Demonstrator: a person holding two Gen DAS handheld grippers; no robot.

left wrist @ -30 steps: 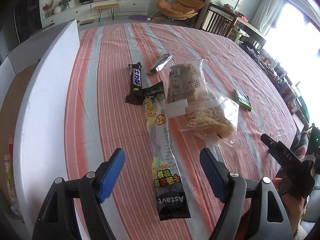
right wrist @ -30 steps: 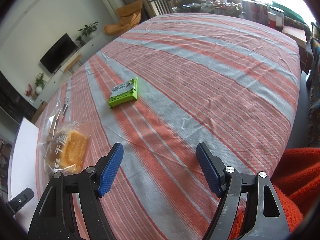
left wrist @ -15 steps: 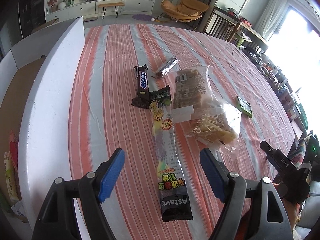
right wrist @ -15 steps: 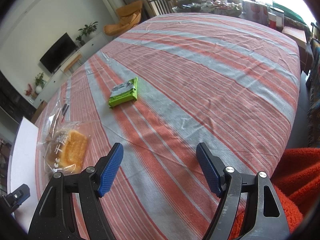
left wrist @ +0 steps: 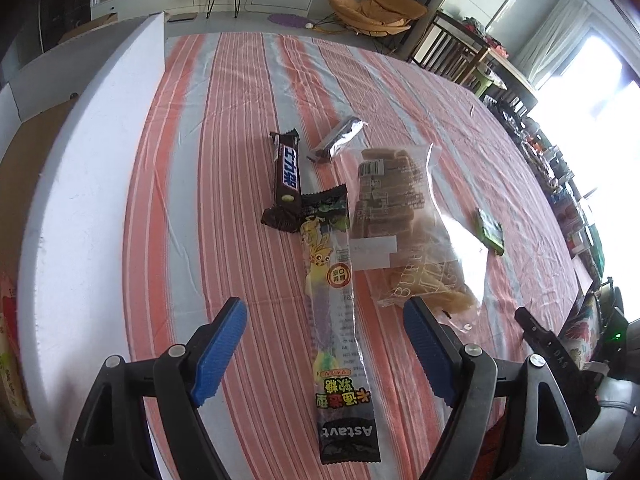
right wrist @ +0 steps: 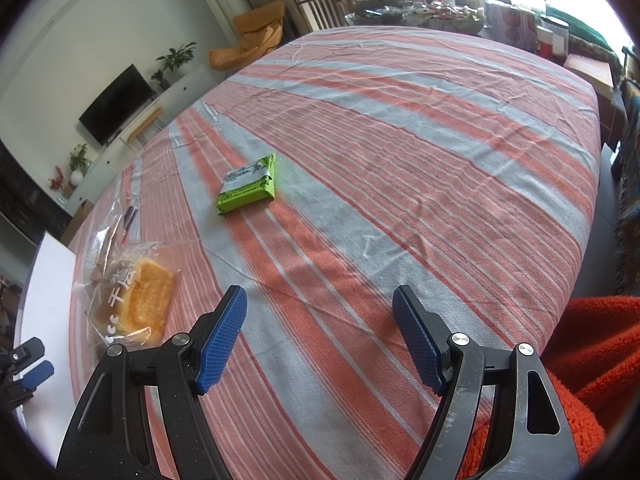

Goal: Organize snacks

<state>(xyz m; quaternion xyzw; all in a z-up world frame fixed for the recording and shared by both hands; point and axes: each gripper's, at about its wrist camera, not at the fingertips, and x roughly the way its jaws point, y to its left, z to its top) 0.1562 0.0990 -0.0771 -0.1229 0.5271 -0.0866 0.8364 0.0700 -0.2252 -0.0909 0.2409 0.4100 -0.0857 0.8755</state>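
Note:
My left gripper (left wrist: 324, 352) is open and empty above a long candy stick pack (left wrist: 334, 320) that lies between its fingers on the striped tablecloth. Beyond it lie a dark chocolate bar (left wrist: 286, 178), a small silver wrapper (left wrist: 338, 140), a clear bag of pastries (left wrist: 404, 220) and a small green packet (left wrist: 490, 230). My right gripper (right wrist: 318, 338) is open and empty above bare cloth. In its view the green packet (right wrist: 248, 188) lies ahead and the pastry bag (right wrist: 136, 300) lies to the left.
A white box wall (left wrist: 92, 168) runs along the table's left edge, with a cardboard box interior (left wrist: 20, 184) behind it. The right gripper shows at the right edge of the left wrist view (left wrist: 560, 356). An orange fleece (right wrist: 592, 360) lies at my right.
My left gripper has moved forward and lower over the candy stick pack, so the snacks look nearer. My right gripper has stayed still.

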